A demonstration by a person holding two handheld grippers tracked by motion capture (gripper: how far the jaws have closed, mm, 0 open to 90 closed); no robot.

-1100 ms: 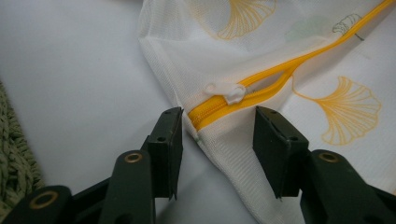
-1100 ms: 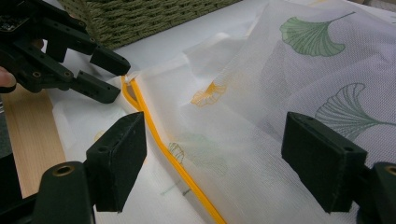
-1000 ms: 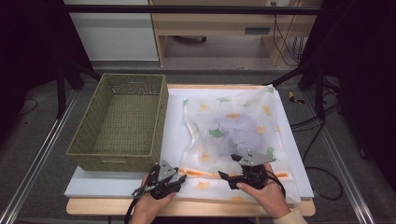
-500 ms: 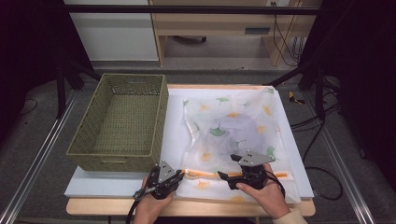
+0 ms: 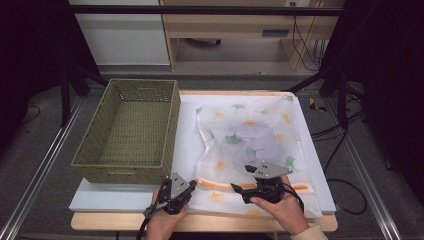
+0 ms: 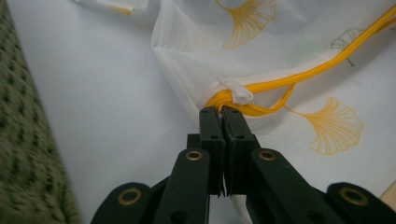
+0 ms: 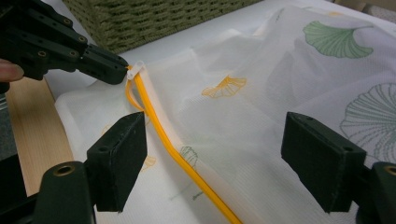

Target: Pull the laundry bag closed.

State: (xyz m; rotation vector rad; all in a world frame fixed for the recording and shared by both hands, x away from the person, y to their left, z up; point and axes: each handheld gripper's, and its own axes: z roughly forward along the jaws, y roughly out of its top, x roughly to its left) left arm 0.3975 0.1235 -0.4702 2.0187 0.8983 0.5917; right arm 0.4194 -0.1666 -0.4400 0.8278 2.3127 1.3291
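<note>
White mesh laundry bag point(image 5: 250, 145), left gripper point(image 6: 223, 112) jaws just closed on its yellow zipper end point(image 6: 224, 99), right gripper point(image 7: 215, 140) jaws apart astride zipper.

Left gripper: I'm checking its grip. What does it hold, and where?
The left gripper pinches the mesh bag at the end of its yellow zipper, beside the white pull.

- The white mesh laundry bag printed with ginkgo leaves point(image 5: 250, 145) lies flat on the white board point(image 5: 100, 197) that tops the surface, to the right of the green woven rectangular basket point(image 5: 127, 132).
- The basket stands on the same board, just beside the bag's left edge.
- The bag's yellow zipper point(image 5: 220, 184) runs along the bag's near edge.
- The left tongs point(image 5: 192, 184) sit at the zipper's left end, in front of the basket's near right corner.
- The right tongs point(image 5: 239, 189) sit over the bag's near edge, right of the left tongs.
</note>
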